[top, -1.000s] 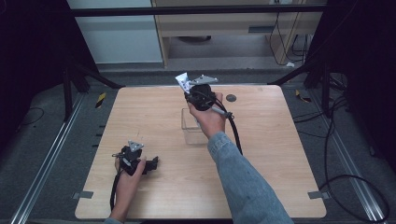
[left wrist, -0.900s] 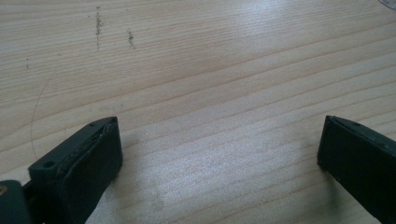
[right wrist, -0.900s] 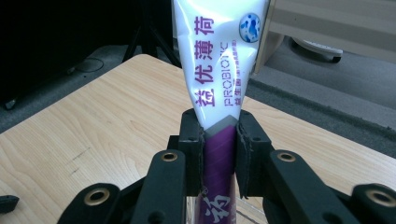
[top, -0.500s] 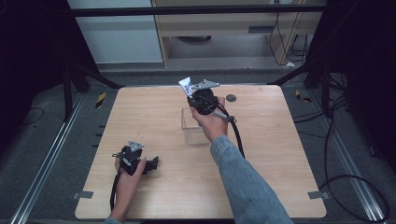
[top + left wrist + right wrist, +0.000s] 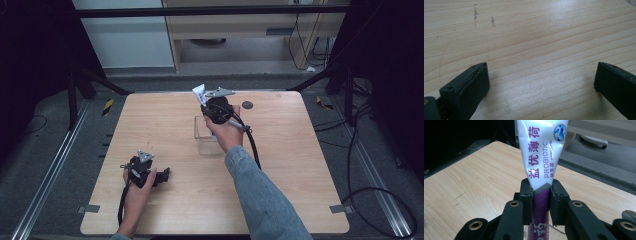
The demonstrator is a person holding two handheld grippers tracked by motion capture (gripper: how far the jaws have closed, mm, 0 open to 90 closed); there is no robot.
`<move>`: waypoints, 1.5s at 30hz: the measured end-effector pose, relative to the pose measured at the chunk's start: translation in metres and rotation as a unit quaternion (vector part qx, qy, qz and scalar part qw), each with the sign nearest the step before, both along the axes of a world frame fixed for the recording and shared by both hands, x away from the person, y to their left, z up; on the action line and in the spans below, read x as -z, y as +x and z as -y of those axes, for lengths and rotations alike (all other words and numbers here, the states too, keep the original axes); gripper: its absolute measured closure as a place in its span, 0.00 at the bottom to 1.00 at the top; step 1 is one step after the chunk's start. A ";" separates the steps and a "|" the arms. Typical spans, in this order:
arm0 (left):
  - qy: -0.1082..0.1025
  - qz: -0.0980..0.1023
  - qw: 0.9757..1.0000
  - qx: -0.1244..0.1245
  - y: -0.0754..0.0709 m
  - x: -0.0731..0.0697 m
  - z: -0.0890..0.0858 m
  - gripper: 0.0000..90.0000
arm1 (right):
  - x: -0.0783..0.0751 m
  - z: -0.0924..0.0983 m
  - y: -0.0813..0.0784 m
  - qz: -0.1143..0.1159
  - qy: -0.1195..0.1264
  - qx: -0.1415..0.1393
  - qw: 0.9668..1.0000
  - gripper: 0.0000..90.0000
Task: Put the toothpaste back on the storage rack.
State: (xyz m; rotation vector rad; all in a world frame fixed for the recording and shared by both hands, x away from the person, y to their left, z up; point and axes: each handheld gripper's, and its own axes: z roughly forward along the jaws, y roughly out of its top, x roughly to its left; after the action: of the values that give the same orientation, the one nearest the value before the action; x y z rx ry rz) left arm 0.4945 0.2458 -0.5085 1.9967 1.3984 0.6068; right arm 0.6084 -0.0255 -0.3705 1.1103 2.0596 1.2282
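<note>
A white and purple toothpaste tube (image 5: 541, 150) marked PROBIOTIC stands clamped between the jaws of my right gripper (image 5: 541, 195), its white end pointing away from the camera. From above, the right gripper (image 5: 205, 102) holds the tube (image 5: 199, 92) up over the far middle of the wooden table (image 5: 150, 120), just beyond a clear plastic box (image 5: 207, 137). My left gripper (image 5: 162, 175) rests low near the table's front left. Its jaws stand wide apart over bare wood (image 5: 541, 82) with nothing between them.
A small dark round object (image 5: 247, 105) lies on the table to the right of the right gripper. Cables run from both grippers toward the near edge. Dark frame posts and floor cables surround the table.
The right gripper and the tube have shifted slightly to the right and nearer. The left gripper has stayed put.
</note>
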 end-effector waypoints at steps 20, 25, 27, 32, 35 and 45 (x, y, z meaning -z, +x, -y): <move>0.000 0.000 1.000 0.000 0.000 0.000 0.000 0.00 | 0.004 -0.003 -0.002 -0.003 -0.010 -0.005 1.000 0.83; 0.000 0.000 1.000 0.000 0.000 0.000 0.000 0.00 | 0.007 -0.001 -0.002 -0.008 -0.010 -0.003 1.000 0.83; 0.000 0.000 1.000 0.000 0.000 0.000 0.000 0.00 | 0.008 -0.001 -0.003 -0.009 -0.011 -0.003 1.000 0.83; 0.000 0.000 1.000 0.000 0.000 0.000 0.000 0.00 | 0.010 0.000 -0.006 -0.009 -0.014 -0.005 1.000 0.83; 0.000 0.000 1.000 0.000 0.000 0.000 0.000 0.00 | 0.011 0.000 -0.007 -0.010 -0.014 -0.005 1.000 0.83; 0.001 0.000 1.000 0.002 0.000 0.000 0.000 0.00 | 0.018 0.000 -0.009 -0.016 -0.024 -0.008 1.000 0.83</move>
State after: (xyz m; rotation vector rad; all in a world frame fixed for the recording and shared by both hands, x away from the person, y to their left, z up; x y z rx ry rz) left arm 0.4947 0.2456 -0.5084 2.0012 1.3941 0.6064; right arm 0.5994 -0.0257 -0.3885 1.0993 2.1141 1.1687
